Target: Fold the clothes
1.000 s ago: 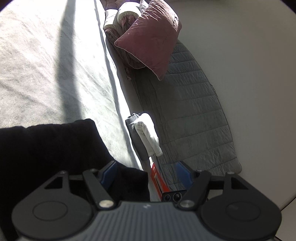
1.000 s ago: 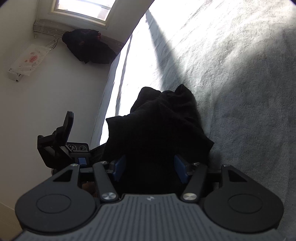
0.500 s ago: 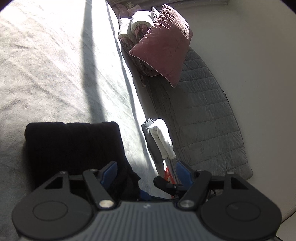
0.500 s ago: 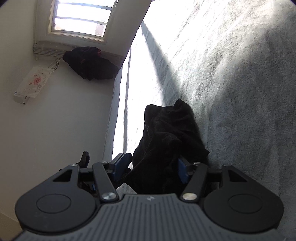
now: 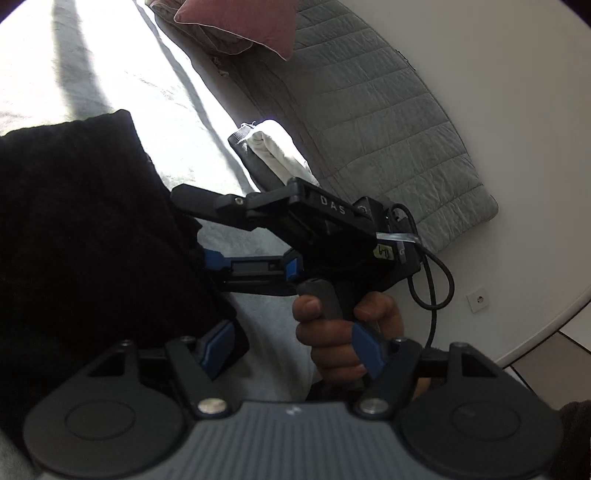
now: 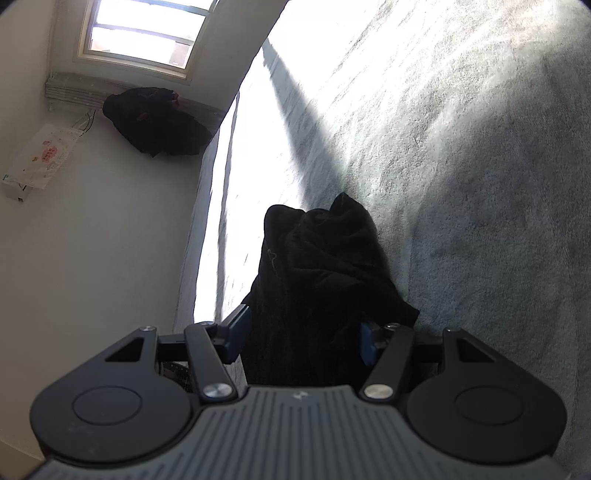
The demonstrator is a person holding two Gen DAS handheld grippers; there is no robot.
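A folded black garment [image 5: 85, 229] lies on the grey bed sheet [image 5: 129, 74] at the left of the left wrist view. My right gripper [image 5: 194, 229], held by a hand [image 5: 332, 332], reaches into its edge from the right, one finger above and one below. In the right wrist view the black garment [image 6: 317, 280] fills the gap of my right gripper [image 6: 303, 336], and both blue pads press on it. My left gripper [image 5: 291, 350] stands open; its left pad lies at the garment's near corner, and only sheet and the hand show between its fingers.
A grey quilted blanket [image 5: 369, 110] lies on the floor beside the bed, with a pink pillow [image 5: 243, 22] and folded white and grey clothes [image 5: 273, 155] along its edge. A dark heap [image 6: 155, 122] sits under the window. The bed sheet [image 6: 461, 184] stretches away to the right.
The left gripper has swung towards the bed's edge, so the right gripper and its hand now fill the middle of its view. The right gripper still has the black garment between its pads.
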